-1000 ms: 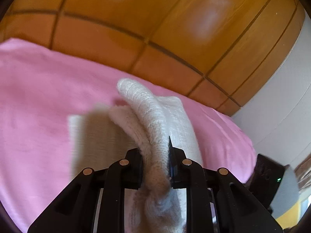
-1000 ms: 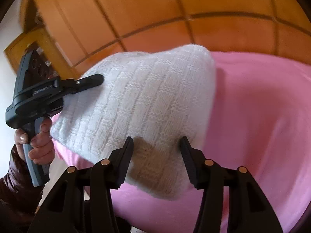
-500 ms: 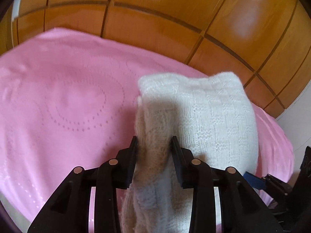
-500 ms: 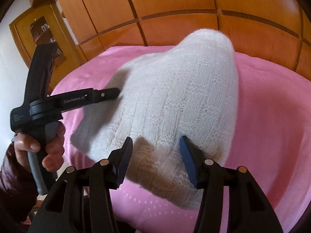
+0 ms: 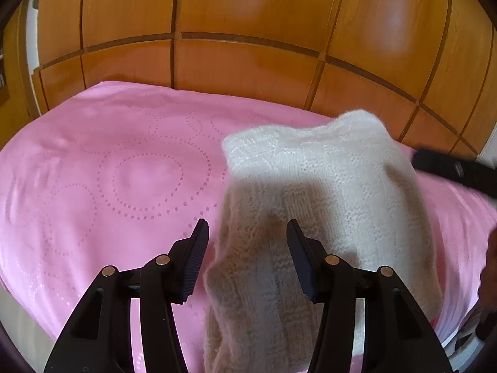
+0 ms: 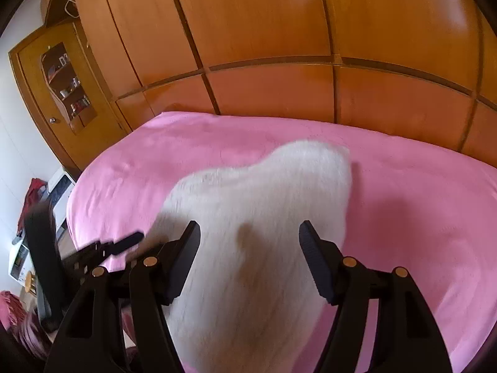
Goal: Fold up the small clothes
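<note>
1. White knitted garment (image 5: 326, 186) lies folded on our pink bedspread (image 5: 108, 171).
2. Our left gripper (image 5: 247, 236) gapes wide over its near edge.
3. Our right gripper (image 6: 248, 242) gapes wide too, gripping nothing.

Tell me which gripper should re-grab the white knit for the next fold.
Probably left: the left gripper stands open astride the white knit's sharply seen edge; the right gripper is open too, but its view is blurred.
</note>
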`<move>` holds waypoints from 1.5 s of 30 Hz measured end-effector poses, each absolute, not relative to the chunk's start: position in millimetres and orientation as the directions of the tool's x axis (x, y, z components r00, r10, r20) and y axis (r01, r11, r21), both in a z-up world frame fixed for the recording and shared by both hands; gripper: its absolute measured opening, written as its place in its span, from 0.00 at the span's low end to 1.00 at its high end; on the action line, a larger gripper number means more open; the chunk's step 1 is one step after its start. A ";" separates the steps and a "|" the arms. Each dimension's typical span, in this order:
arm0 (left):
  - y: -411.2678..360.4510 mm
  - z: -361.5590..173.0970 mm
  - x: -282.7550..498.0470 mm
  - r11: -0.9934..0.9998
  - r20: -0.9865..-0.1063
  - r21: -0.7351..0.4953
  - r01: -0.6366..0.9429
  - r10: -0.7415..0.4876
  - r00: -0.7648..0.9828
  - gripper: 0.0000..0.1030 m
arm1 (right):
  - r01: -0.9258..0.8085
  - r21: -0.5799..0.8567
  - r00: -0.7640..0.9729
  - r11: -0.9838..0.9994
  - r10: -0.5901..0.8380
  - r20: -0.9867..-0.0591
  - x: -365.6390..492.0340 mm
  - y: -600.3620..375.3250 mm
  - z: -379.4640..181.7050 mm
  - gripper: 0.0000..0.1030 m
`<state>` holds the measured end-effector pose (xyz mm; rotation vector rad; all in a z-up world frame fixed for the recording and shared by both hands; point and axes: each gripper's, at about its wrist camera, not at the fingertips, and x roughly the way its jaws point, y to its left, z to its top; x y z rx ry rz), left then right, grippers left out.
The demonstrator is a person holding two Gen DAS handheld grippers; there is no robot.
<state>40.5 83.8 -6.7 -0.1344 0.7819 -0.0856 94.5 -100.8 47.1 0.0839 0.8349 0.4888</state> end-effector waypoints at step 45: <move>96.0 -25.0 39.1 0.995 -0.717 -0.044 0.084 -0.090 0.691 0.77 | -0.203 0.742 0.379 0.639 0.750 -0.542 86.2 -198.8 -50.7 0.93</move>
